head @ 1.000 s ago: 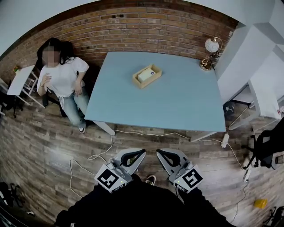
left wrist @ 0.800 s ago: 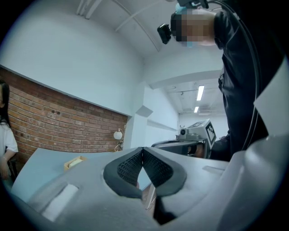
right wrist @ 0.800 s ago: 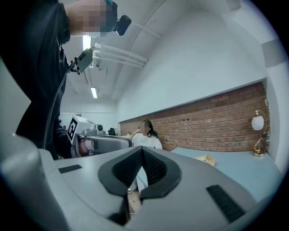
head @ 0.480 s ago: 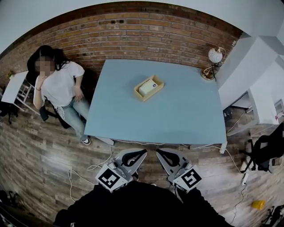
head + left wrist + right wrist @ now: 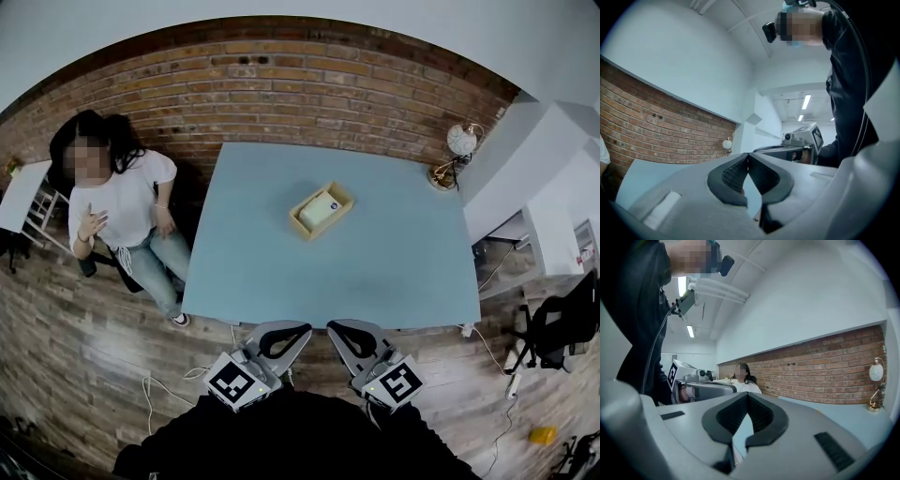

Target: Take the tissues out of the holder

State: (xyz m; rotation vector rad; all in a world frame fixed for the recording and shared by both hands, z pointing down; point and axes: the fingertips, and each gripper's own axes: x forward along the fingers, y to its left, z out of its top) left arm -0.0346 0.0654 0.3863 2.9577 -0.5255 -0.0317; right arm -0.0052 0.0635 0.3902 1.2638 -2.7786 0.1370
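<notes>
A wooden holder (image 5: 322,210) with a white tissue pack (image 5: 319,208) in it lies near the middle of the light blue table (image 5: 394,262). Both grippers hang side by side just short of the table's near edge, well away from the holder. My left gripper (image 5: 304,329) is shut and empty; in the left gripper view its pads (image 5: 748,155) meet at the tips. My right gripper (image 5: 334,327) is also shut with nothing in it, and its tips (image 5: 747,394) touch in the right gripper view. Neither gripper view shows the holder.
A person (image 5: 122,202) sits on a chair left of the table, against the brick wall (image 5: 309,89). A small lamp (image 5: 457,142) stands on the table's far right corner. Cables (image 5: 169,375) lie on the wooden floor. White shelving (image 5: 553,216) and a black chair (image 5: 562,323) are at the right.
Both grippers have moved forward together towards the table, whose near edge now lies just ahead of their tips. The seated person has shifted an arm.
</notes>
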